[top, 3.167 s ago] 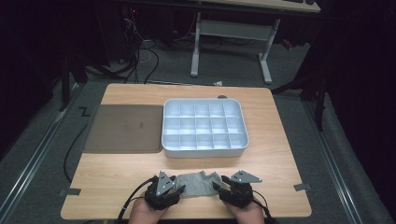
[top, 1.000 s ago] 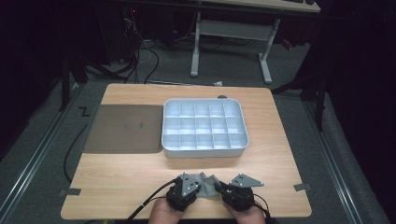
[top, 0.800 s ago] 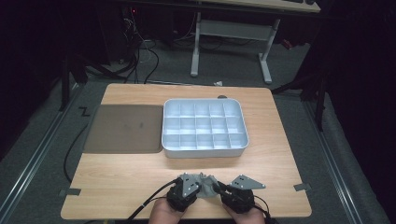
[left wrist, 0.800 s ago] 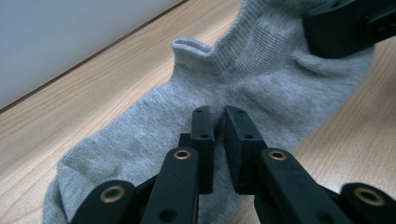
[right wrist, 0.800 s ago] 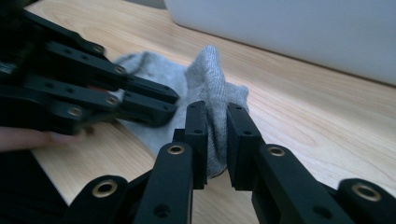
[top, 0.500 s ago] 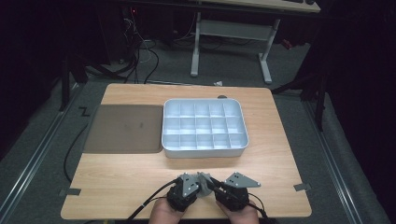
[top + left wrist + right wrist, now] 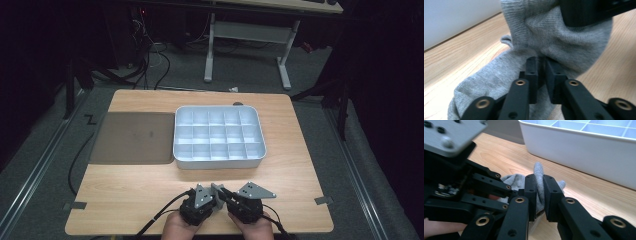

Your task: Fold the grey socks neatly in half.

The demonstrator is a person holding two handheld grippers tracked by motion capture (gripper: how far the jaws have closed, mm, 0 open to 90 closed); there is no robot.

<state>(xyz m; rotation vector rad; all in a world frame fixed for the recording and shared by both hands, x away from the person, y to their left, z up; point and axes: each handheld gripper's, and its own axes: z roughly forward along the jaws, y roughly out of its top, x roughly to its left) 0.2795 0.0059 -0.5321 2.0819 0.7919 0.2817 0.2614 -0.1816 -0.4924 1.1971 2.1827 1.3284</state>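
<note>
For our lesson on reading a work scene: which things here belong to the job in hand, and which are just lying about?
In the job:
- grey sock, bunched on the table
- left gripper, shut on it
- right gripper, shut on it

Lying about:
- white compartment tray, empty
- brown mat beside the tray
- wooden table

Your left gripper [image 7: 211, 194] and right gripper [image 7: 226, 194] are black, boxy units sitting just in front of the white tray [image 7: 218, 162], on your side of it. Each carries a grey three-cornered plate [image 7: 256, 191] on top, fixed with dark screws. A black cable [image 7: 160, 218] trails from each back past your hands [image 7: 178, 229], away from the tray. Each pair of jaws is made of flat black bars joined by brass-ringed pivots [image 7: 521, 82], ending in squared black fingers [image 7: 530, 192].
</note>
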